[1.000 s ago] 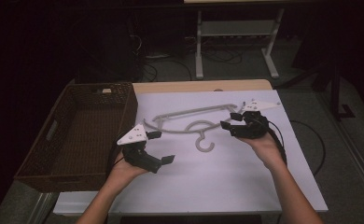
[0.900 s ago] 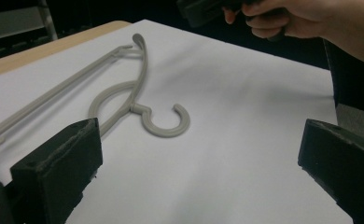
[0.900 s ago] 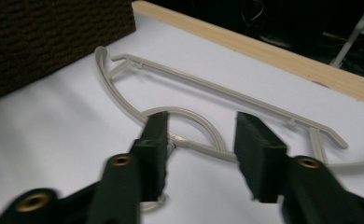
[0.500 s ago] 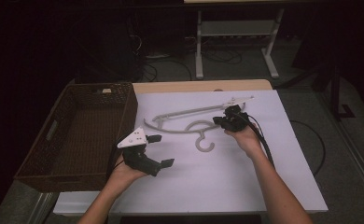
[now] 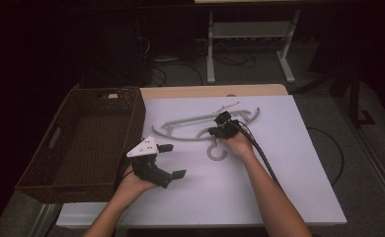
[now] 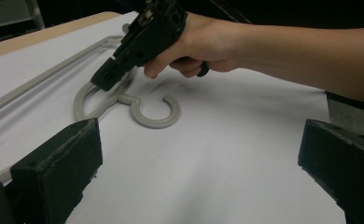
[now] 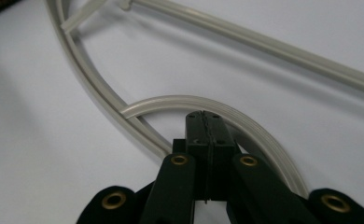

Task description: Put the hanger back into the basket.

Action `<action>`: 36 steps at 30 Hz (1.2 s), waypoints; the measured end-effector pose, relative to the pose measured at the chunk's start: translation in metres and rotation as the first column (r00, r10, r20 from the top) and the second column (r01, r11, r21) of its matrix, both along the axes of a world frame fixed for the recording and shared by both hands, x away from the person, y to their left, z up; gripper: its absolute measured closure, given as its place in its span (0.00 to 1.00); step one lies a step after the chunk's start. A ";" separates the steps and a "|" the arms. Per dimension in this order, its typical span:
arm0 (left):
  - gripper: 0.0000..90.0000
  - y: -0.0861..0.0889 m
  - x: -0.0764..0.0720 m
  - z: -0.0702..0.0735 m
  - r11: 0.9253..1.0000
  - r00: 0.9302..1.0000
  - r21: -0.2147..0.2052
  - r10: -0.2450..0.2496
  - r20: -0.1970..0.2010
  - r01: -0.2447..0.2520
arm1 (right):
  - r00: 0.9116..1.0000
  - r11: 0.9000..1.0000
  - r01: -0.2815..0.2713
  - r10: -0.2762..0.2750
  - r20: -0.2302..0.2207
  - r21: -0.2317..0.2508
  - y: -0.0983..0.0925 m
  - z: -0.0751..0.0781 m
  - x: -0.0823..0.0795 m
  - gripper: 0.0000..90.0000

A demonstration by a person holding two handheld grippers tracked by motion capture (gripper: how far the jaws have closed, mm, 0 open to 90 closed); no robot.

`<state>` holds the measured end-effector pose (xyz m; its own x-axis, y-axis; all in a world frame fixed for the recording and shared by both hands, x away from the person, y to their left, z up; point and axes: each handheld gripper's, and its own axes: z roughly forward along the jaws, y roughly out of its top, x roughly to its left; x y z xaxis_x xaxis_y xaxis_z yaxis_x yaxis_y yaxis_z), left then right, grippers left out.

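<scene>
Near half of white table sheet is bare, easy passage betw the hands. Grey plastic clothes hanger lies flat across far-centre, low obstacle. Tall brown wicker basket walls off left edge, just beside left gripper.

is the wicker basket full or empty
Empty: the high view shows the basket's bare woven floor, while the hanger lies outside it on the white sheet.

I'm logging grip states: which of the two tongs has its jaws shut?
The right tongs, down at the grey hanger by its hook, jaws pressed together. The left tongs stand wide open.
</scene>
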<state>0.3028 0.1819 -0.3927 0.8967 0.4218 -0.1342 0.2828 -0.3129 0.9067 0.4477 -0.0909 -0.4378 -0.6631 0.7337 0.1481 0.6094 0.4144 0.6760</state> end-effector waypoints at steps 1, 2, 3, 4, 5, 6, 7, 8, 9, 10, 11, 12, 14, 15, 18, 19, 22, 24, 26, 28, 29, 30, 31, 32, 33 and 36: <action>0.00 0.000 0.000 0.000 1.000 1.000 0.000 0.000 0.000 0.000 | 1.000 1.000 0.000 0.000 0.000 0.000 0.000 0.000 0.000 0.99; 0.00 0.000 0.000 0.000 1.000 1.000 -0.002 0.001 -0.001 -0.001 | 1.000 1.000 0.002 -0.002 -0.006 -0.001 0.001 -0.002 0.001 0.99; 0.00 0.000 0.000 0.000 1.000 1.000 -0.001 -0.001 -0.002 0.001 | 1.000 1.000 0.000 0.000 -0.010 -0.004 0.002 -0.003 0.002 0.99; 0.00 0.000 0.000 0.000 1.000 1.000 0.000 -0.002 -0.001 0.002 | 1.000 1.000 -0.004 0.004 -0.014 -0.013 0.003 -0.005 0.002 0.99; 0.00 0.000 0.001 0.000 1.000 1.000 0.004 -0.003 -0.002 0.003 | 1.000 1.000 -0.011 0.011 -0.012 -0.020 0.003 -0.006 0.002 0.99; 0.00 0.000 0.001 0.000 1.000 1.000 0.004 -0.003 -0.002 0.003 | 1.000 1.000 -0.011 0.011 -0.012 -0.020 0.003 -0.006 0.002 0.99; 0.00 0.000 0.001 -0.001 1.000 1.000 0.005 -0.004 -0.003 0.004 | 1.000 1.000 -0.009 0.009 -0.013 -0.016 0.003 -0.006 0.002 0.99; 0.00 0.000 0.001 -0.001 1.000 1.000 0.005 -0.003 -0.004 0.003 | 1.000 1.000 -0.010 0.010 -0.014 -0.026 0.002 -0.005 0.003 0.99; 0.00 0.000 0.001 -0.001 1.000 1.000 0.006 -0.003 -0.003 0.003 | 1.000 1.000 -0.007 0.007 -0.017 -0.021 0.002 -0.006 0.003 0.99; 0.00 -0.001 0.001 -0.001 1.000 1.000 0.003 -0.003 -0.004 0.003 | 1.000 1.000 -0.007 0.007 -0.017 -0.021 0.002 -0.006 0.003 0.99; 0.00 -0.001 0.001 -0.001 1.000 1.000 0.001 -0.003 -0.005 0.003 | 1.000 1.000 -0.016 0.015 -0.028 -0.025 0.001 -0.006 0.003 0.99; 0.00 -0.001 0.001 -0.001 1.000 1.000 -0.001 -0.003 -0.006 0.003 | 1.000 1.000 -0.016 0.015 -0.028 -0.025 0.001 -0.006 0.003 0.99; 0.00 -0.001 0.001 -0.001 1.000 1.000 -0.001 -0.003 -0.007 0.003 | 0.999 0.999 -0.021 0.020 -0.040 -0.030 0.001 -0.007 0.002 0.99; 0.00 -0.001 0.001 -0.001 1.000 1.000 0.001 -0.003 -0.007 0.003 | 0.999 0.999 -0.024 0.023 -0.039 -0.032 0.001 -0.007 0.001 0.99; 0.00 0.000 0.001 -0.001 1.000 1.000 0.003 -0.004 -0.004 0.004 | 0.998 0.998 -0.050 0.049 -0.042 -0.041 0.003 -0.005 -0.002 0.99; 0.00 0.000 0.001 -0.001 1.000 1.000 -0.001 0.000 -0.005 0.000 | 0.997 0.997 -0.061 0.059 -0.041 -0.047 0.004 -0.005 -0.004 0.99; 0.00 0.001 0.001 0.000 1.000 1.000 -0.004 0.002 -0.005 -0.002 | 0.995 0.994 -0.090 0.088 -0.044 -0.063 0.007 -0.004 -0.011 0.99; 0.00 0.002 0.001 0.000 1.000 1.000 -0.002 0.003 -0.003 -0.003 | 0.992 0.990 -0.120 0.117 -0.040 -0.072 0.008 -0.003 -0.019 0.99; 0.00 0.003 0.001 0.000 1.000 1.000 -0.003 0.006 -0.005 -0.006 | 0.991 0.989 -0.130 0.128 -0.042 -0.072 0.007 -0.003 -0.024 0.99; 0.00 0.002 0.001 0.000 1.000 1.000 -0.001 0.004 -0.003 -0.004 | 0.990 0.988 -0.139 0.136 -0.040 -0.073 0.006 -0.003 -0.026 0.99; 0.00 0.002 0.001 0.000 1.000 1.000 0.002 0.003 -0.004 -0.003 | 0.988 0.985 -0.153 0.151 -0.035 -0.082 0.004 -0.003 -0.031 0.99; 0.00 0.002 0.001 0.000 1.000 1.000 0.003 0.002 -0.005 -0.002 | 0.988 0.985 -0.153 0.151 -0.035 -0.082 0.004 -0.003 -0.031 0.99; 0.00 0.002 0.001 0.000 1.000 1.000 0.005 0.002 -0.006 -0.002 | 0.986 0.984 -0.163 0.160 -0.040 -0.076 0.002 -0.003 -0.038 0.99; 0.00 0.002 0.001 0.000 1.000 1.000 0.005 0.002 -0.006 -0.002 | 0.986 0.983 -0.167 0.164 -0.042 -0.072 0.001 -0.003 -0.041 0.99; 0.00 0.002 0.001 0.000 1.000 1.000 0.005 0.002 -0.006 -0.002 | 0.986 0.983 -0.167 0.164 -0.042 -0.072 0.001 -0.003 -0.041 0.99; 0.00 0.002 0.001 -0.001 1.000 1.000 0.006 0.003 -0.007 -0.003 | 0.982 0.980 -0.184 0.181 -0.048 -0.072 -0.003 -0.003 -0.050 0.99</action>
<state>0.3034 0.1837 -0.3932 0.8947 0.4249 -0.1376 0.2896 -0.3174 0.9030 0.3974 -0.0937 -0.4408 -0.7816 0.6108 0.1265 0.5451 0.5701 0.6147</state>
